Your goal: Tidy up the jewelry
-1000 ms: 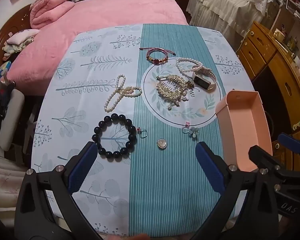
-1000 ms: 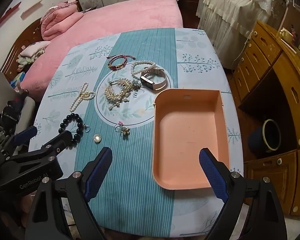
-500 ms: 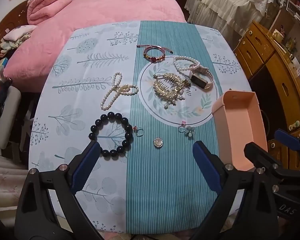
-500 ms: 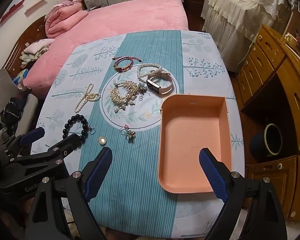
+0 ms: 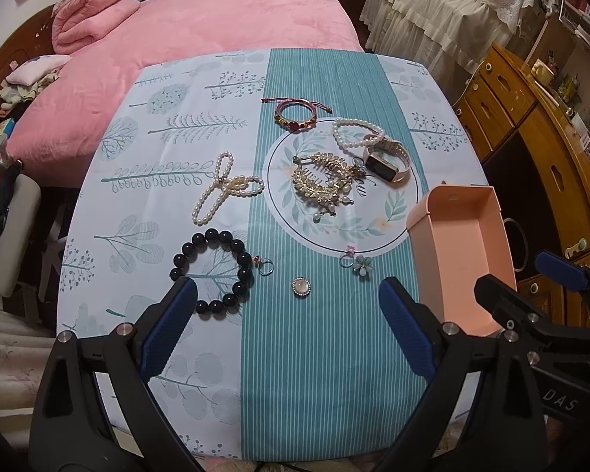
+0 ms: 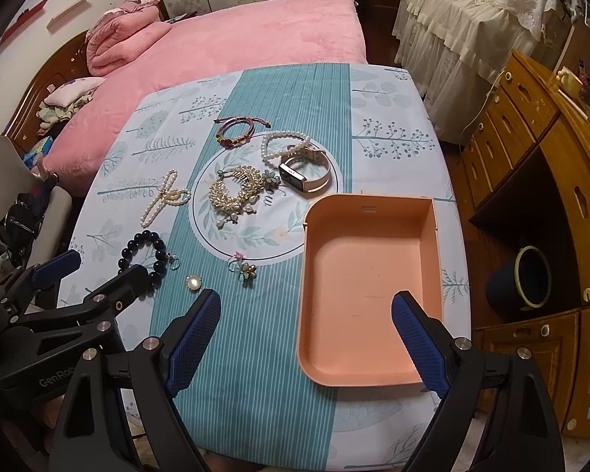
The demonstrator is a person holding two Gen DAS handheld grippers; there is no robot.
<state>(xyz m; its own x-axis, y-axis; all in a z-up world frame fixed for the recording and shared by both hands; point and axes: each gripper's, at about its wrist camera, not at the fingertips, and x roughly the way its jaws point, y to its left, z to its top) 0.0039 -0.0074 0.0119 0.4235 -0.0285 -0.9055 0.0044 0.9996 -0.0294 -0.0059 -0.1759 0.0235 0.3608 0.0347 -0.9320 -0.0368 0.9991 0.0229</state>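
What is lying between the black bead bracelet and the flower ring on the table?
The small round white brooch, slightly nearer the camera than the black bead bracelet and flower ring; a small ring too. Left wrist view shows it.

tablecloth (image 5: 169, 149): pale blue leaf print, teal pinstripe centre band | tray (image 6: 373, 377): salmon pink | bead bracelet (image 5: 212, 271): black | pearl strand (image 5: 224, 188): cream | hair comb (image 5: 318, 181): gold | bed (image 5: 216, 23): pink | gripper pads (image 5: 169, 326): blue
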